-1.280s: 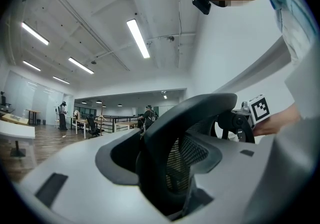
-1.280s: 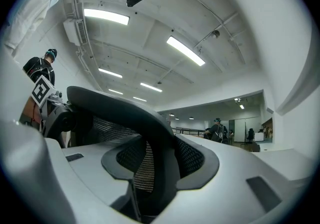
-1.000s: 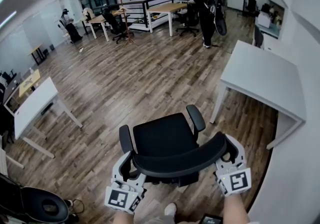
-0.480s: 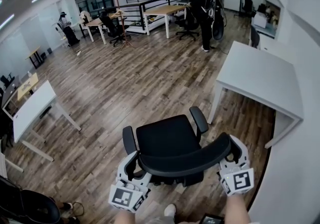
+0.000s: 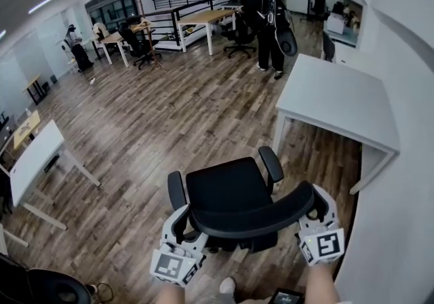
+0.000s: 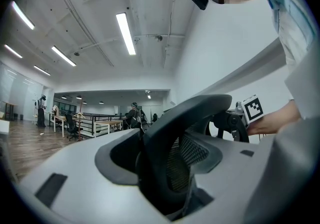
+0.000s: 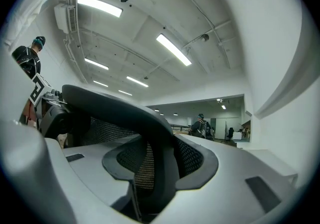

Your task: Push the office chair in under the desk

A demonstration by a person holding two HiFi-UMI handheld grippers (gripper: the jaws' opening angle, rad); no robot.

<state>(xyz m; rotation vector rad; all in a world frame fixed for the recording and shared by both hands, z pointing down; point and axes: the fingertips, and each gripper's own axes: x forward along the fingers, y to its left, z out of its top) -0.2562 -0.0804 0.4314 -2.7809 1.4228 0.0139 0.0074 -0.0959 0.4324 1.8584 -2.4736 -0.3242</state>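
Bare wooden floor (image 5: 169,126) lies open ahead and left of the office chair (image 5: 227,191). To the right, the white counter (image 5: 339,99) stands beside the wall (image 5: 413,126). The space beneath the counter is open between its near leg (image 5: 277,134) and its side support (image 5: 369,172). The chair's backrest fills the jaws of the left tool (image 5: 180,224) and the right tool (image 5: 316,209), so nothing else could pass there. A person (image 5: 266,21) stands well beyond the counter, and another counter (image 5: 30,160) stands well off to the left.

The wood-plank floor (image 5: 169,112) carries a black office chair (image 5: 227,191), with a white desk (image 5: 339,100) standing near it.
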